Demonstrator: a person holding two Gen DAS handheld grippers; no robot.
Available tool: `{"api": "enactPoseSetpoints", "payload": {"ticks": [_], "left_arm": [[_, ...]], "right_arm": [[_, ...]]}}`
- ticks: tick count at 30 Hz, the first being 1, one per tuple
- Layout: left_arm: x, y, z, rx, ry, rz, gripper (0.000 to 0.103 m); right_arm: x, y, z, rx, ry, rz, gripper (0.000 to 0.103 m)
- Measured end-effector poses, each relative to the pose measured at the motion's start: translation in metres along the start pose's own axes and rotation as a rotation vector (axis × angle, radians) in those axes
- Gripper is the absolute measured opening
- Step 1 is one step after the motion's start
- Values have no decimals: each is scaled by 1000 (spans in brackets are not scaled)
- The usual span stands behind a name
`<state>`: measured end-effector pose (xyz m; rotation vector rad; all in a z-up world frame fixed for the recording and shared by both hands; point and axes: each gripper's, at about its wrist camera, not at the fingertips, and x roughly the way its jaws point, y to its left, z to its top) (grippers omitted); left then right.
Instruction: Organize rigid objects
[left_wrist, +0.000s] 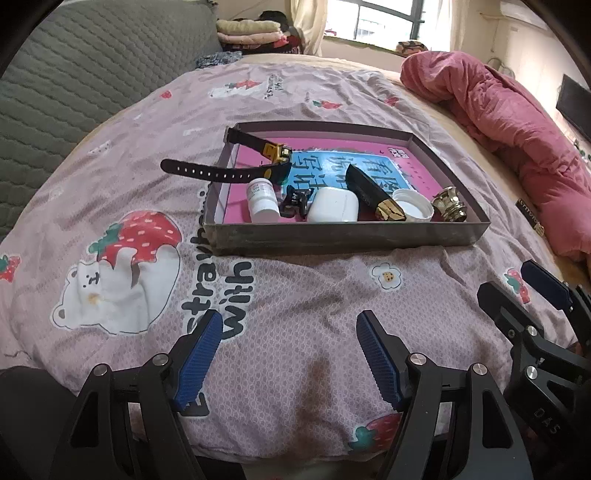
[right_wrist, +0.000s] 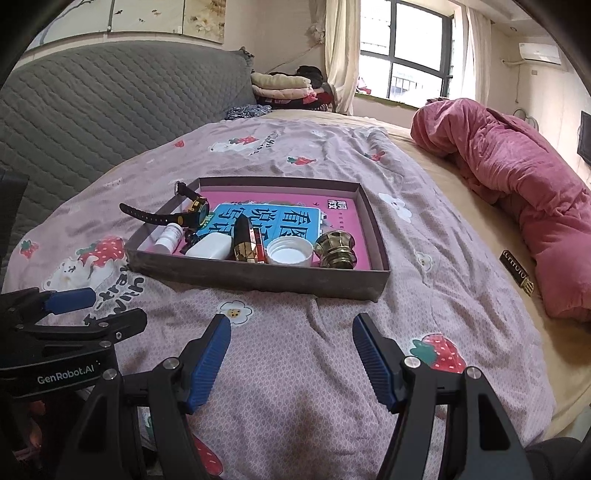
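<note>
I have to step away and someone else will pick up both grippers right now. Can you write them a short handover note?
Left gripper: open, empty, above the bedspread.
Right gripper: open, empty, beside it.
Box on the bed holds a white bottle, earbud case, black and gold lipstick, white cap, gold knob and small black clip.
Watch is only half in: its strap hangs over the box's left wall.
Left to do: a black and gold item lies outside, by the pink blanket.

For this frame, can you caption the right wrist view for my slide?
Open right gripper hovers over strawberry bedspread before a shallow box holding watch, bottle and cap.
</note>
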<state>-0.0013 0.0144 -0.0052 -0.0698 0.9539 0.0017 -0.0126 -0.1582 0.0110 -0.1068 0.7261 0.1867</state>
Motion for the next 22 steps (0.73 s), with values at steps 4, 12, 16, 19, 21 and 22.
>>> {"api": "enactPoseSetpoints", "payload": {"ticks": [4, 12, 16, 19, 21, 22], "left_arm": [[-1, -1, 1, 9, -9, 10, 76], [0, 1, 1, 5, -11, 6, 76], [1, 2, 1, -3, -12, -5, 76], [2, 2, 3, -5, -17, -8, 76], [2, 4, 4, -7, -24, -6, 76], [3, 5, 5, -11, -24, -9, 76]], "right_arm": [[-1, 1, 2, -22, -13, -14, 68], [2, -5, 3, -5, -3, -28, 68], [3, -9, 3, 5, 2, -31, 68], [5, -11, 4, 12, 4, -31, 68], [5, -13, 4, 25, 6, -22, 68], [6, -15, 4, 31, 9, -21, 68]]}}
